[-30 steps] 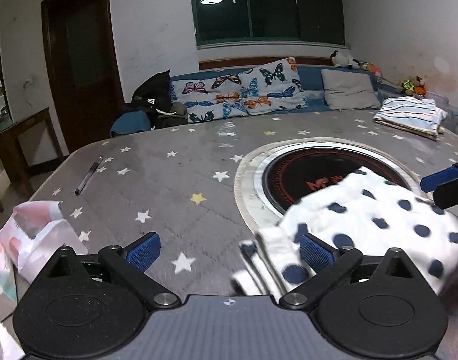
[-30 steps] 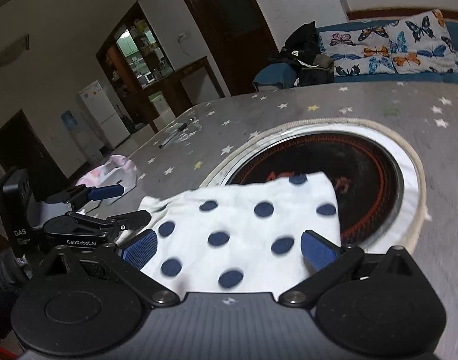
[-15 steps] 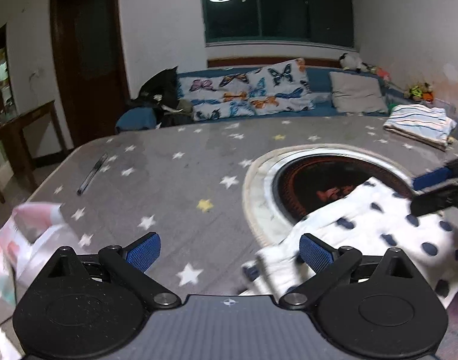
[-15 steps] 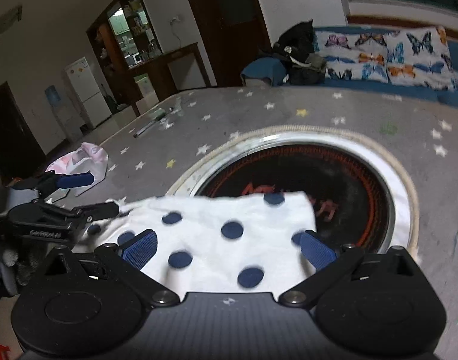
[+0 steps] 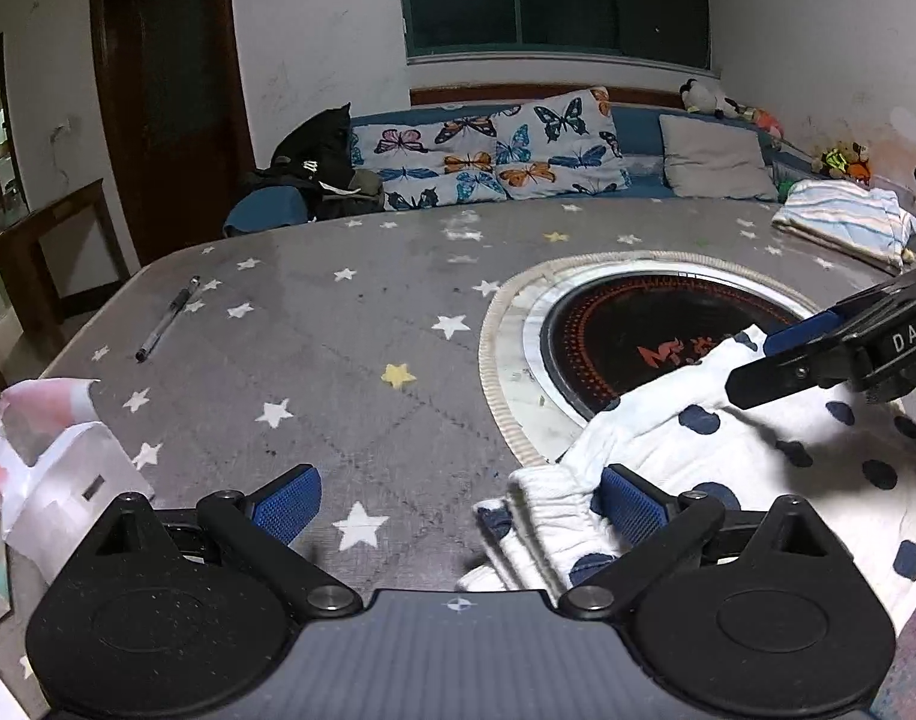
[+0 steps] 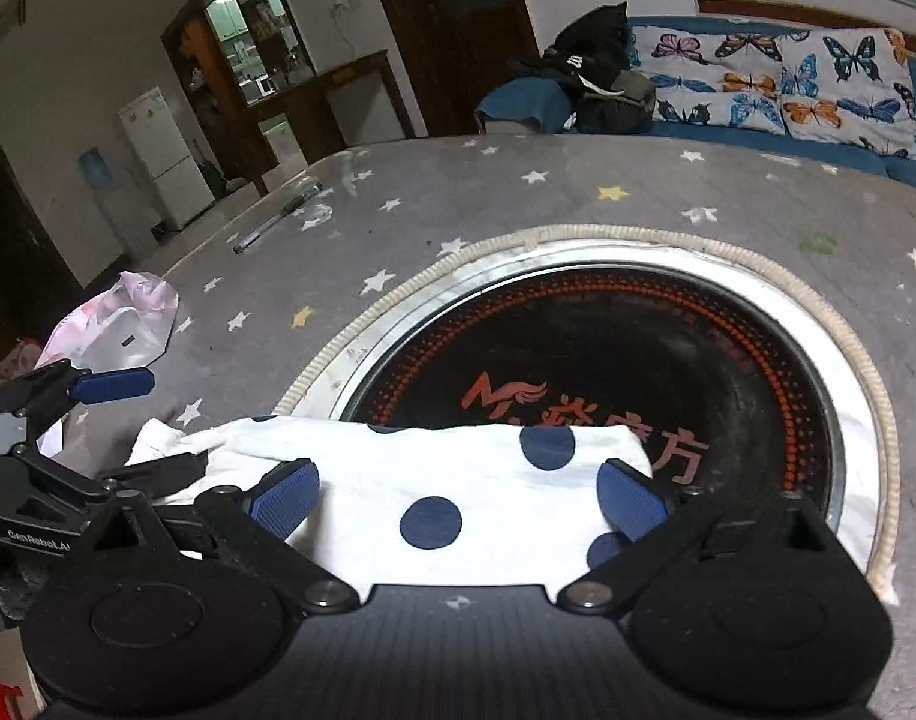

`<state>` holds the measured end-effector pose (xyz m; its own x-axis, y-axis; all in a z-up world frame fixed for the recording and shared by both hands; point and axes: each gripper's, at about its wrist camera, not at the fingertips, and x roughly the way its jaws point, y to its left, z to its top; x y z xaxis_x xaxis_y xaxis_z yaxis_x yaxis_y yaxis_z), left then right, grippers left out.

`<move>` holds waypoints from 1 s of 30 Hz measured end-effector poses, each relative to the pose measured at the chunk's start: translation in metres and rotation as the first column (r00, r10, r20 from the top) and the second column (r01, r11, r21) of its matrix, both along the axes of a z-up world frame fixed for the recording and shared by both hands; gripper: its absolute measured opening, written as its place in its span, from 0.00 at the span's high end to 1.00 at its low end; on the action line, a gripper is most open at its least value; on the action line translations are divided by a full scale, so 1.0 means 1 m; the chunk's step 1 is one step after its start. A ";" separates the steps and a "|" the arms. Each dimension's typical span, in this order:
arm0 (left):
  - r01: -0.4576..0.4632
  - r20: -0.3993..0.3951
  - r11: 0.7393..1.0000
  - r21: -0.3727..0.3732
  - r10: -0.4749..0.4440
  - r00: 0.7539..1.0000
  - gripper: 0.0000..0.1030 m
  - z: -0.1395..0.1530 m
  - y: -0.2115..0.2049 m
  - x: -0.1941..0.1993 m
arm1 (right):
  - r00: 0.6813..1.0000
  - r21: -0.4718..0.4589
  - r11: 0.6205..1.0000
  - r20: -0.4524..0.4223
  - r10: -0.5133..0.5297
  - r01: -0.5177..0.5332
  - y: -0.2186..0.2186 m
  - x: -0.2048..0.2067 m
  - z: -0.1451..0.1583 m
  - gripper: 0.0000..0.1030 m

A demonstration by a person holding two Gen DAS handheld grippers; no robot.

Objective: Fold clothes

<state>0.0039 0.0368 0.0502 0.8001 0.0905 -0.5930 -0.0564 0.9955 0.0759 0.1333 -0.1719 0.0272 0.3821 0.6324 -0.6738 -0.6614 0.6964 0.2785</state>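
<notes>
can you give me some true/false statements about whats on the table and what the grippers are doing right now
1. The white garment with dark blue dots partly overlaps the round black cooktop with red markings. True.
2. The left gripper is clamped on the garment. False: its jaws are wide open, with one finger resting against the bunched edge.
3. A clear pen lies on the grey star-patterned table cover. True.
4. The folded striped cloth sits on the cooktop. False: it lies at the table's far edge.
5. The right gripper is shut. False: it is open over the garment.
</notes>
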 end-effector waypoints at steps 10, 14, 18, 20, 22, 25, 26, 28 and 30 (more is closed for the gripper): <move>0.022 0.008 1.000 -0.008 -0.022 1.000 0.02 0.002 -0.003 -0.029 | 0.980 -0.083 0.986 0.127 0.154 -0.145 0.013 -0.062 0.021 0.03; 0.010 -0.003 1.000 -0.026 -0.010 1.000 0.02 -0.001 0.000 -0.031 | 0.965 -0.174 0.968 0.160 0.210 -0.181 0.027 -0.083 0.009 0.02; -0.018 0.007 0.997 -0.076 0.018 1.000 0.02 0.008 0.009 -0.039 | 0.940 -0.227 0.955 0.236 0.245 -0.192 0.032 -0.104 0.014 0.02; -0.022 0.017 0.994 -0.105 0.024 1.000 0.02 0.013 0.011 -0.045 | 0.926 -0.222 0.953 0.269 0.263 -0.206 0.032 -0.115 0.024 0.02; -0.030 0.026 0.994 -0.107 0.033 0.999 0.01 0.015 0.011 -0.051 | 0.909 -0.223 0.945 0.291 0.299 -0.240 0.034 -0.128 0.032 0.02; -0.048 0.030 0.991 -0.124 0.052 0.998 0.01 0.017 0.012 -0.059 | 0.885 -0.271 0.925 0.310 0.346 -0.266 0.042 -0.141 0.029 0.01; -0.057 0.029 0.990 -0.133 0.061 0.998 0.01 0.017 0.014 -0.061 | 0.879 -0.293 0.916 0.312 0.361 -0.272 0.045 -0.144 0.025 0.01; -0.076 0.023 0.986 -0.149 0.080 0.997 0.01 0.017 0.018 -0.066 | 0.879 -0.313 0.911 0.306 0.366 -0.270 0.047 -0.146 0.018 0.01; -0.093 0.017 0.980 -0.175 0.098 0.995 0.01 0.017 0.023 -0.073 | 0.881 -0.306 0.915 0.310 0.358 -0.265 0.042 -0.148 0.020 0.01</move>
